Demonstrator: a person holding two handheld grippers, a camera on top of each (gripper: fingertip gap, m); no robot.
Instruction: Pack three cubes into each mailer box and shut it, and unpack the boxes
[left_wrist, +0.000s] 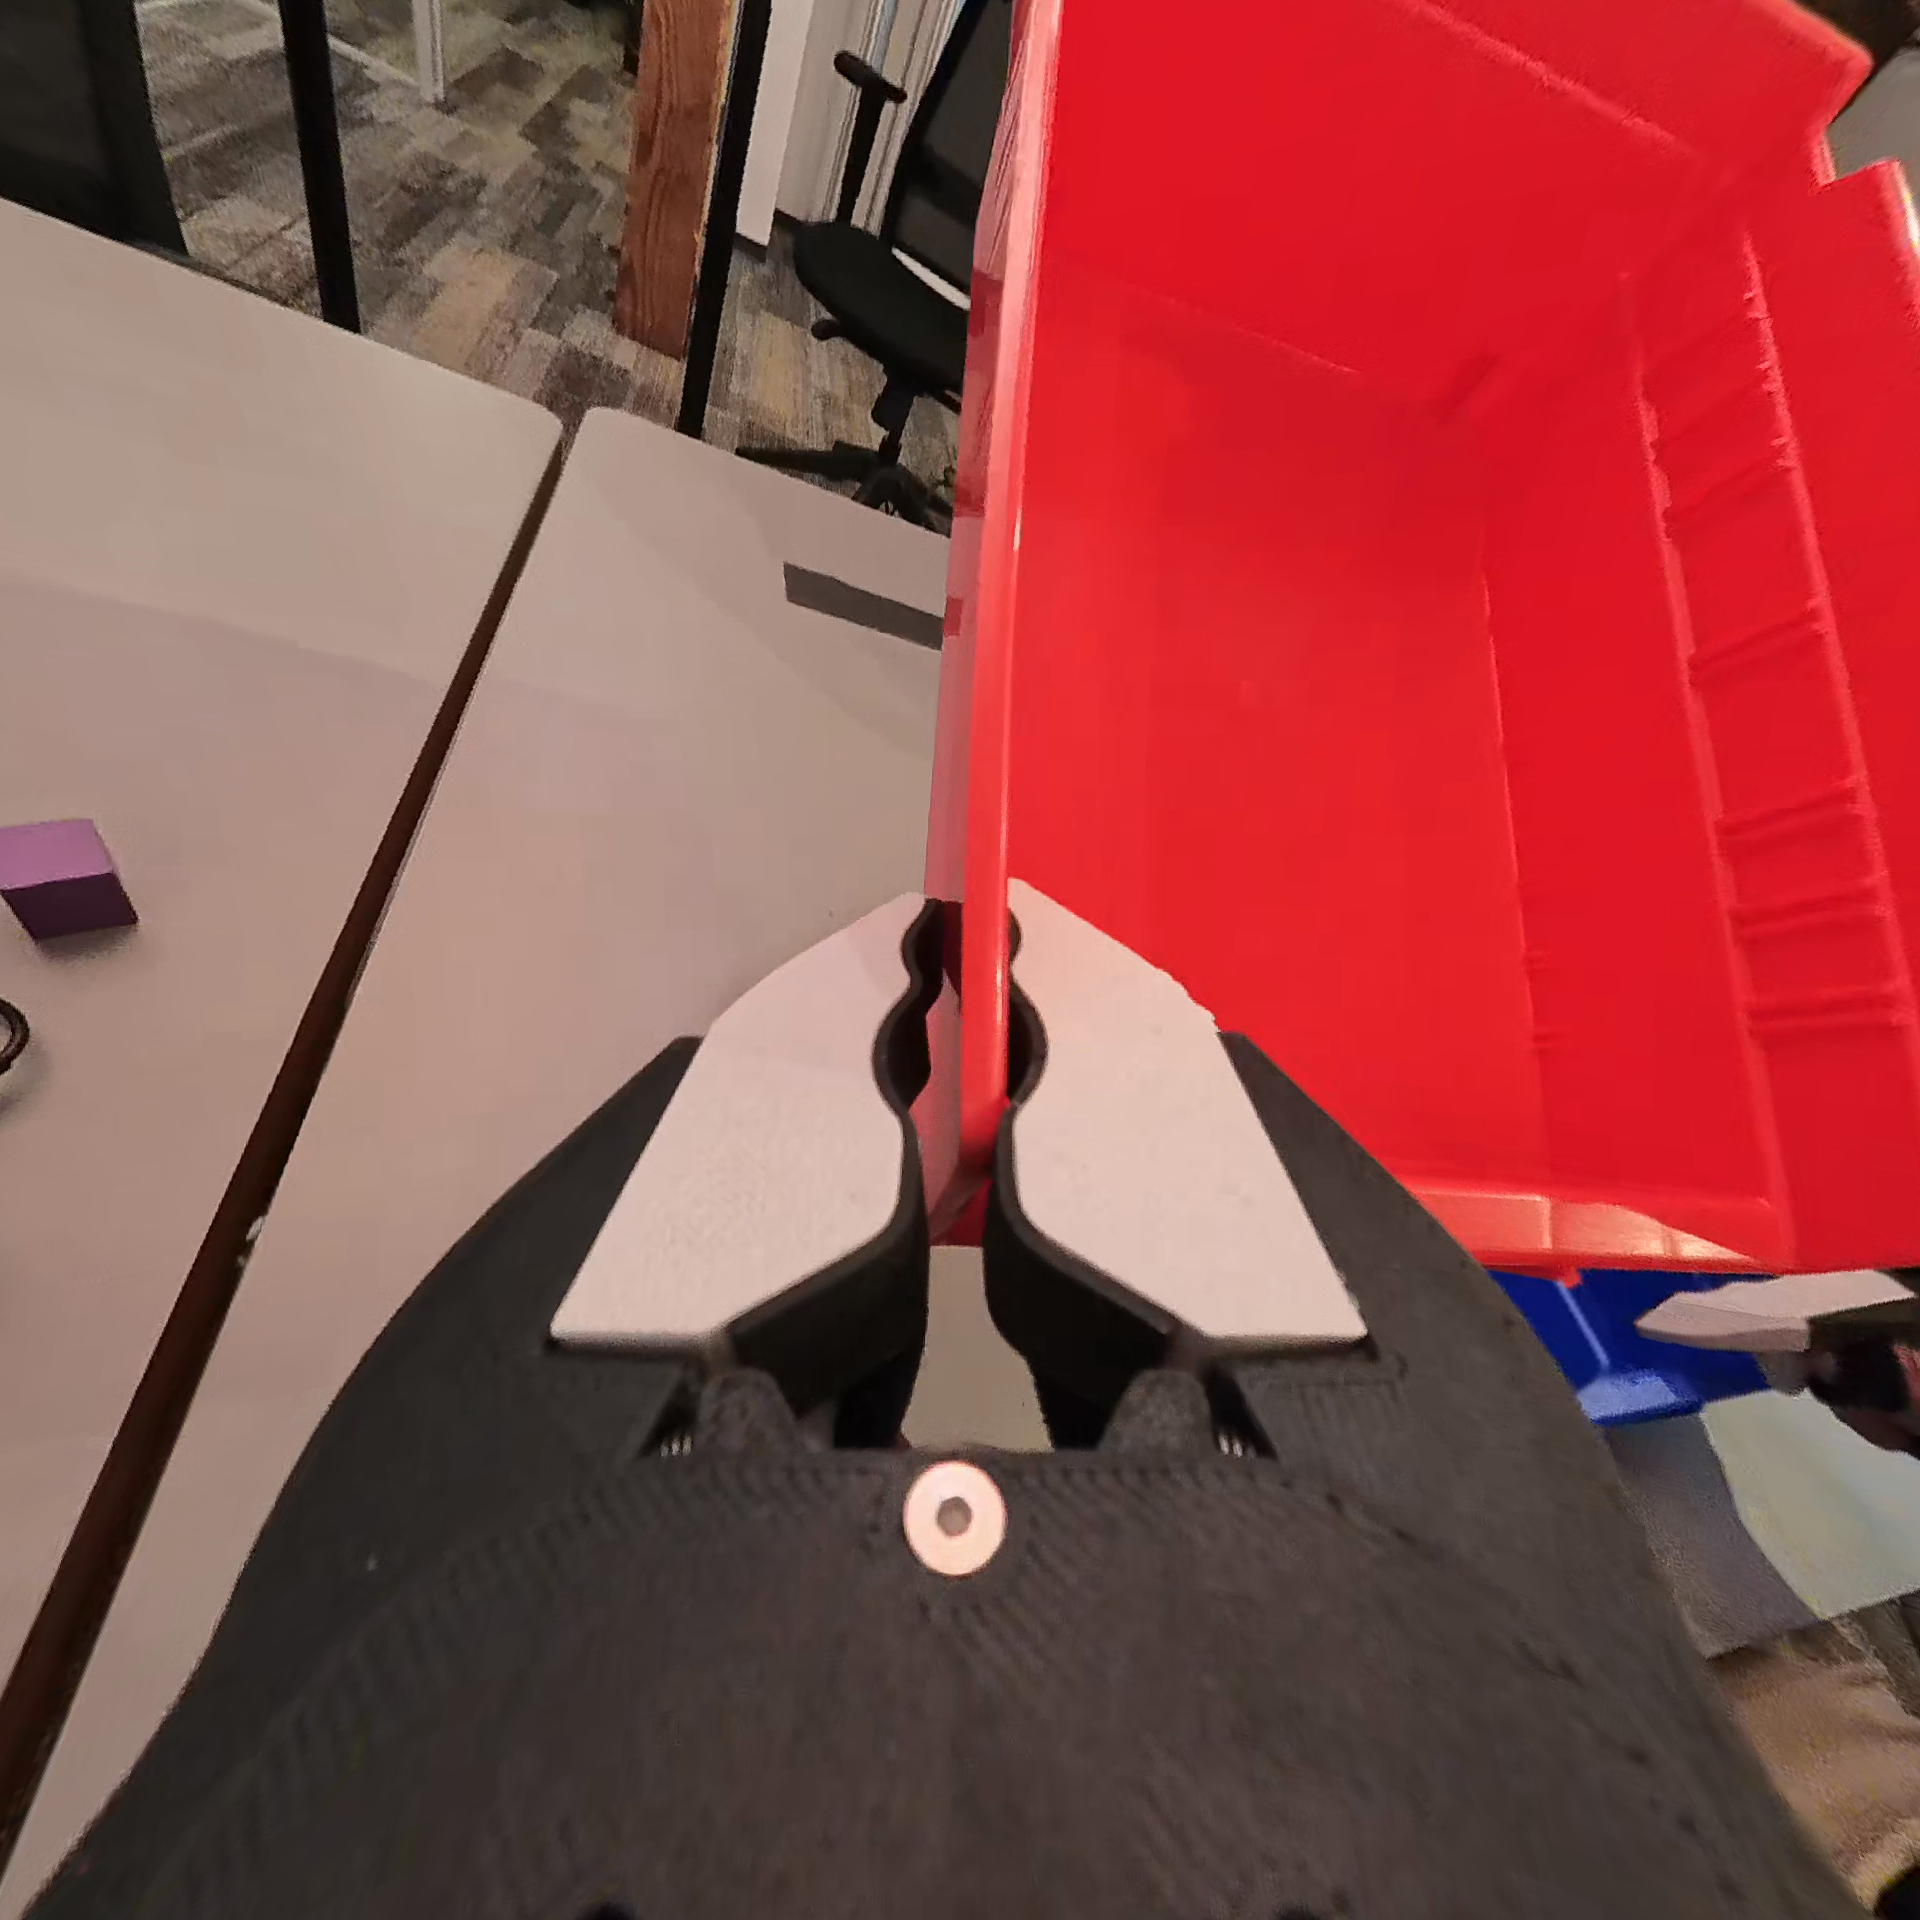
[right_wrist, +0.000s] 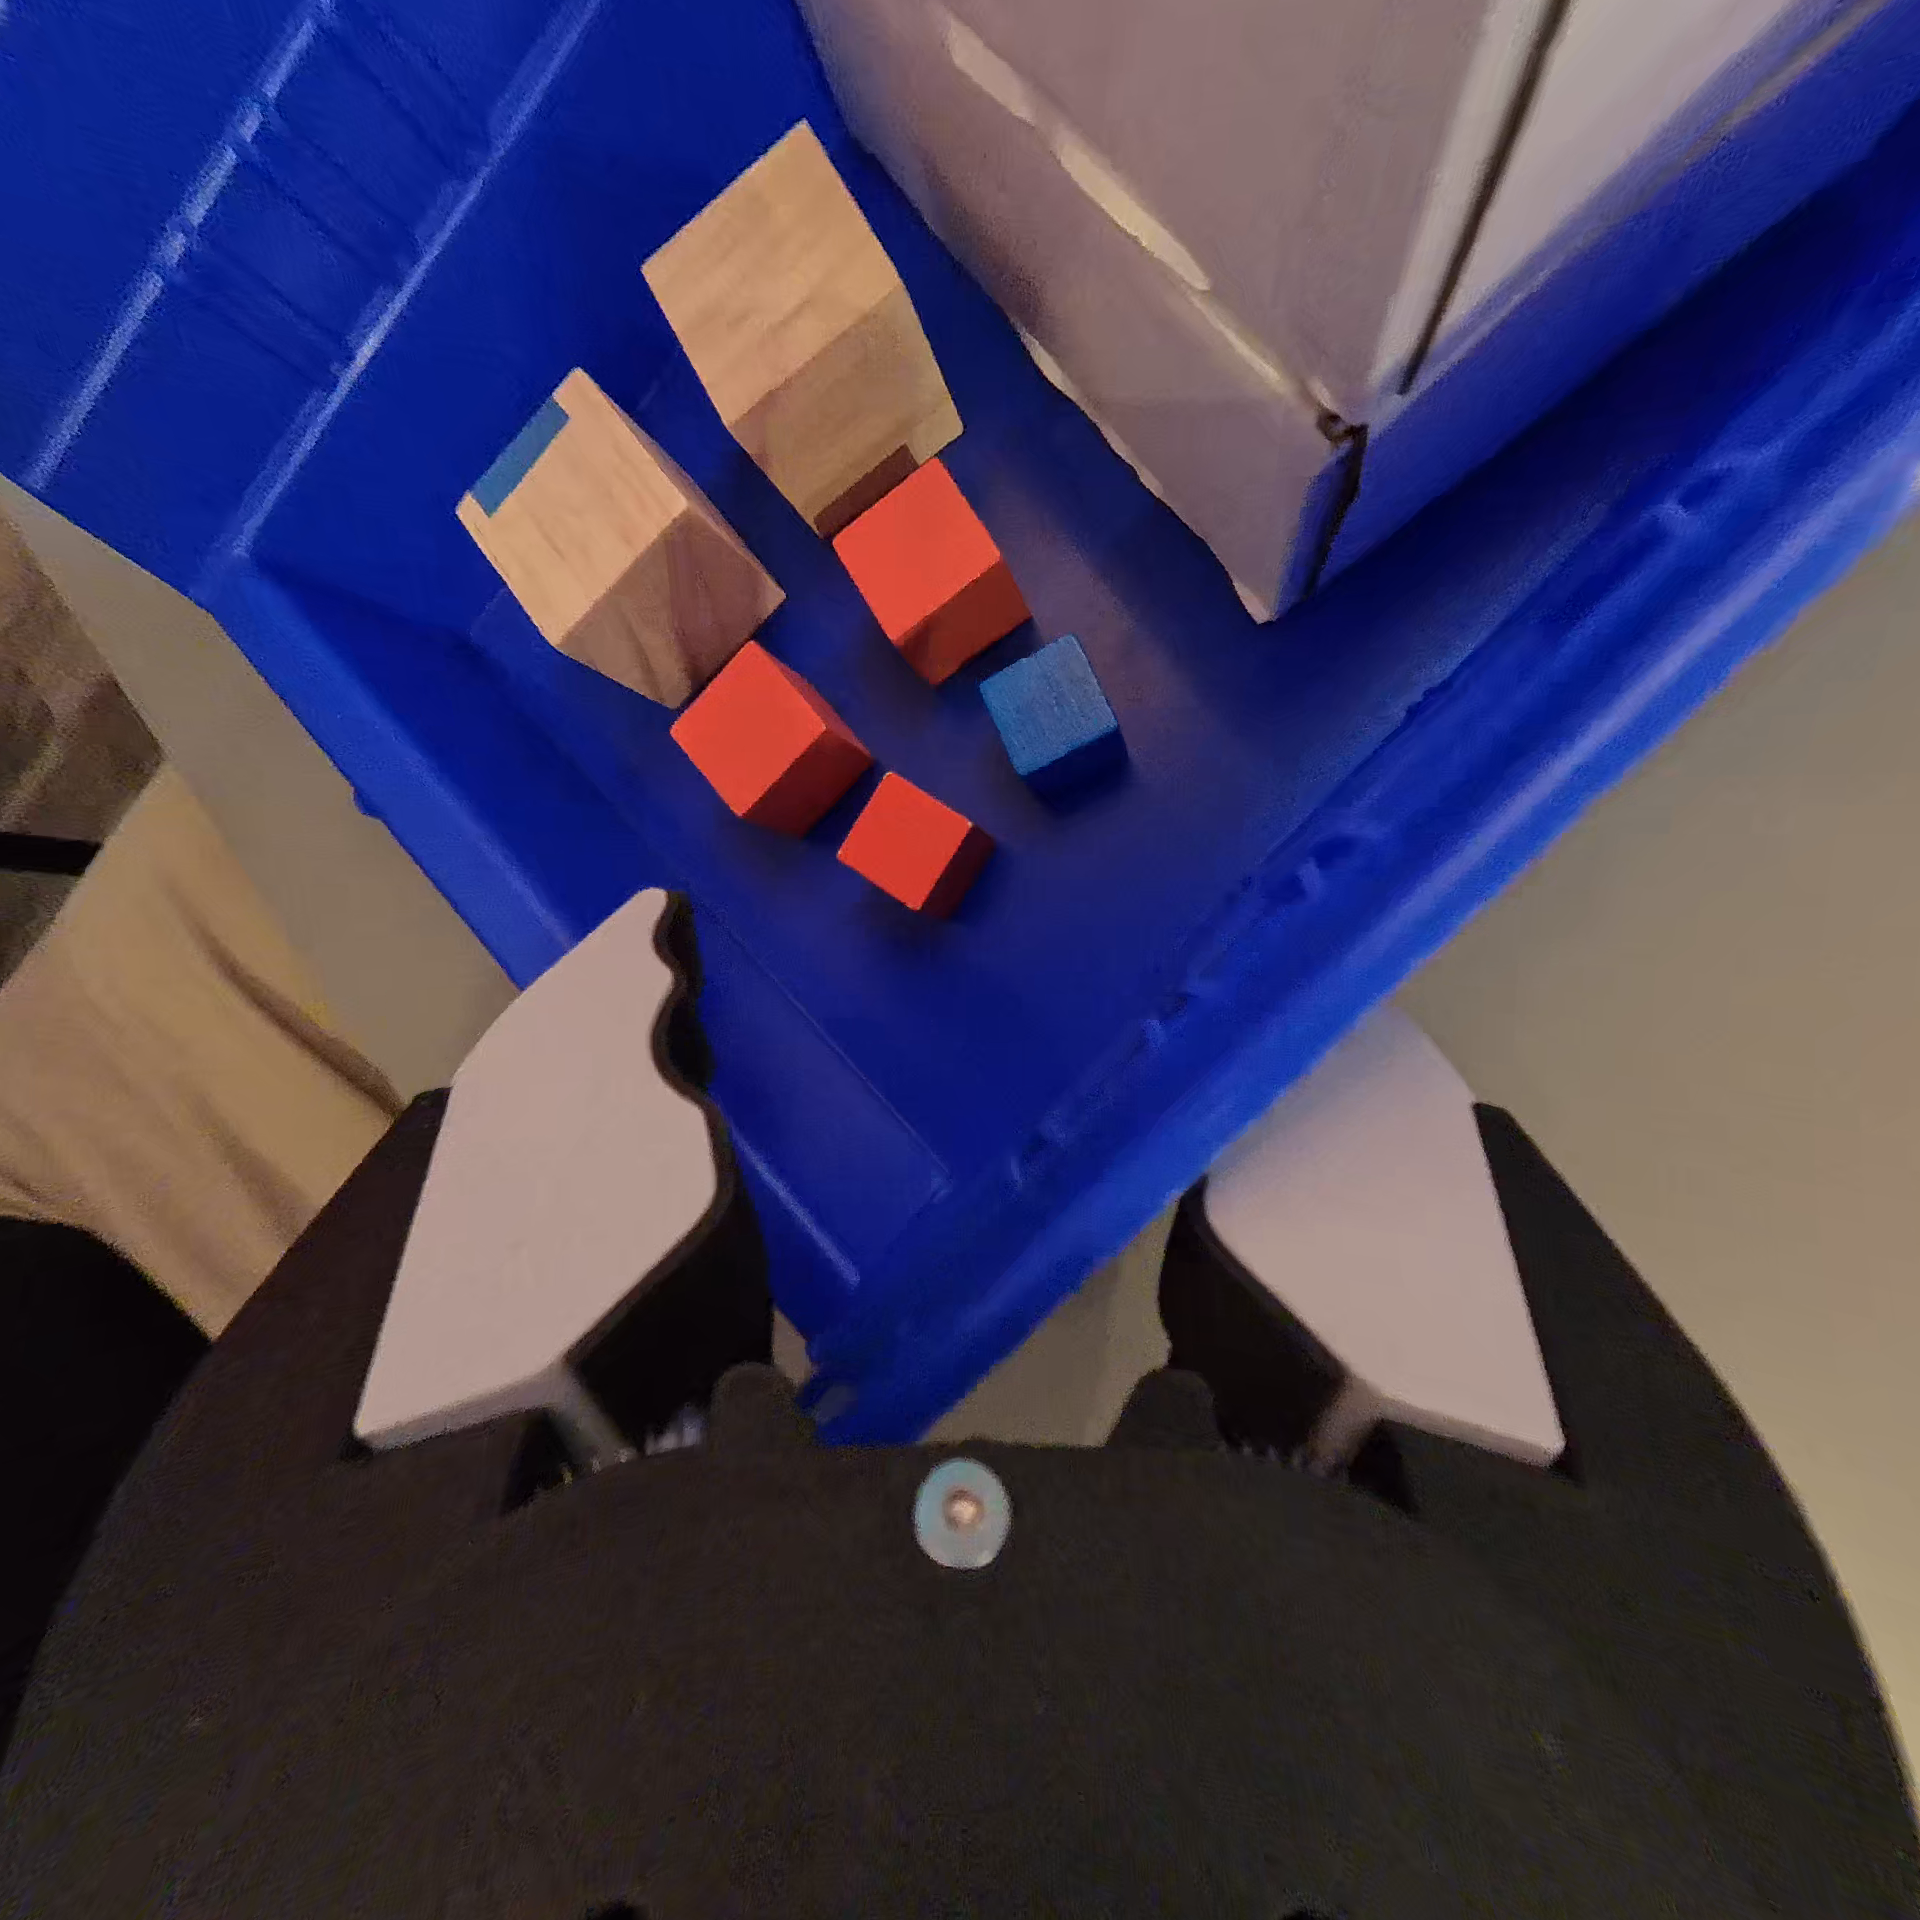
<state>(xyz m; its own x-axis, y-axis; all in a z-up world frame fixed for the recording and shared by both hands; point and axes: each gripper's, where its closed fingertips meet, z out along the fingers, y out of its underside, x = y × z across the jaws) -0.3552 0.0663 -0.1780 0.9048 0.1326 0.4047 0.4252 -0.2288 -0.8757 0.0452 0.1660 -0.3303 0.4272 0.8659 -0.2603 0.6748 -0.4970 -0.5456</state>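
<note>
Pinching the red bin (left_wrist: 1351, 623) wall, your left gripper (left_wrist: 966, 997) is clamped narrow; your right gripper (right_wrist: 935, 1091) is hanging wide around the blue bin (right_wrist: 1039, 1039) corner, above cubes (right_wrist: 769, 738).

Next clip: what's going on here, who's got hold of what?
The left gripper is shut on the side wall of an empty red bin. The right gripper is open, its fingers straddling a corner of a blue bin holding three red cubes, a blue cube, two wooden blocks and a white mailer box.
</note>
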